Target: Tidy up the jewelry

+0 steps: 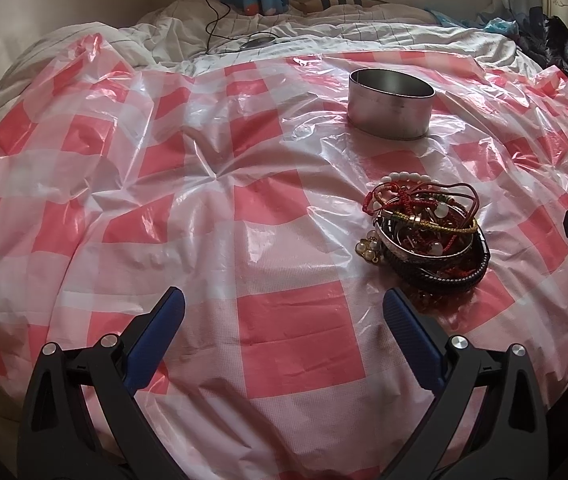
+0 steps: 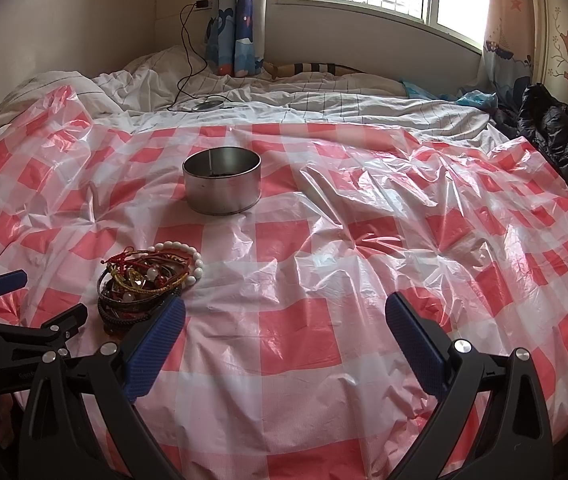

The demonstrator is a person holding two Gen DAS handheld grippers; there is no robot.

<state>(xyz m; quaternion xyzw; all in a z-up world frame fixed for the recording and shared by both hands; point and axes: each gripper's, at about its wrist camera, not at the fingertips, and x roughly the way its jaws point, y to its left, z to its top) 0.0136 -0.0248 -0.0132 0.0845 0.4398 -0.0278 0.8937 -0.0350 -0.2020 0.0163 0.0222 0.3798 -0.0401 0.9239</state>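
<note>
- The left gripper (image 1: 284, 308) hovers with its 2 blue-padded jaws spread wide, nothing between them.
- The right gripper (image 2: 285, 314) likewise holds its jaws spread wide and empty.
- A tangled heap of red cord, gold chain, white bead and black braided bracelets (image 1: 424, 228) lies just beyond the left gripper's right jaw tip, outside the gap; in the right wrist view it sits just beyond the right gripper's left jaw tip.
- Farther back stands a round open silver metal tin (image 1: 390, 106), apart from the heap.
- Both rest on a crinkled red-and-white checked plastic sheet (image 2: 304, 336) spread over a bed.
</note>
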